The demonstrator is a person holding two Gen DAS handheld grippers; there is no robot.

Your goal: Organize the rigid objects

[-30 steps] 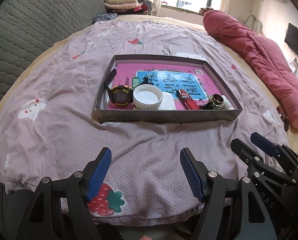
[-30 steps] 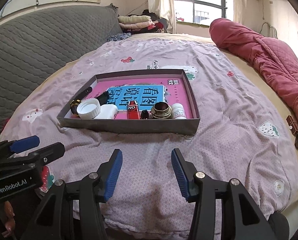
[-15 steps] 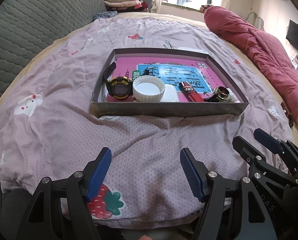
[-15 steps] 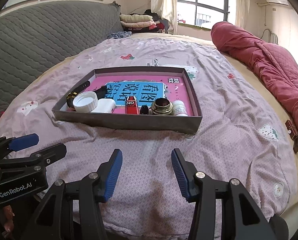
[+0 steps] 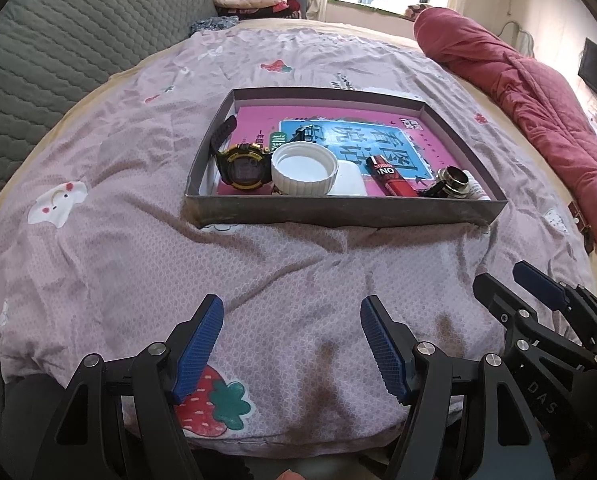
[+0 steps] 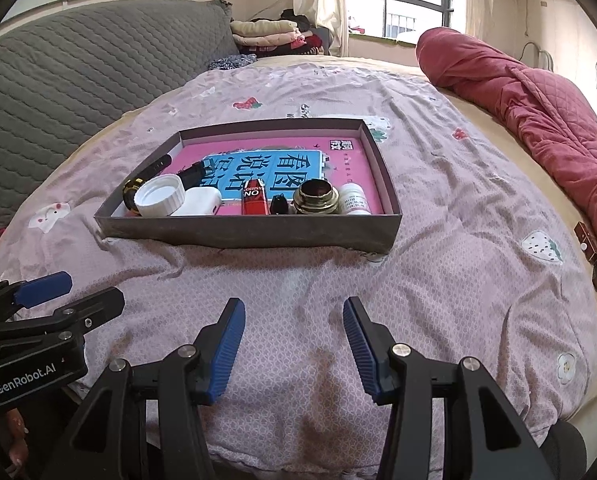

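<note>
Sorting looks all but done
Watch (image 5: 244,166), white cap (image 5: 304,173), lighter (image 5: 390,174) and brass ring (image 6: 313,199) lie inside the tray (image 5: 338,213) on the bed (image 5: 98,240); left tongs (image 5: 292,344) and right tongs (image 6: 294,344) hang wide and empty.

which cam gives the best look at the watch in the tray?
Left wrist. It shows the watch face-on, with its yellow bezel and one strap, just left of the white cap. In the right wrist view that cap hides most of it; only a yellow edge and the strap show.

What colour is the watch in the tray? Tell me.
The watch is black with a yellow-trimmed bezel; the left wrist view shows it best, at the tray's near-left corner.
</note>
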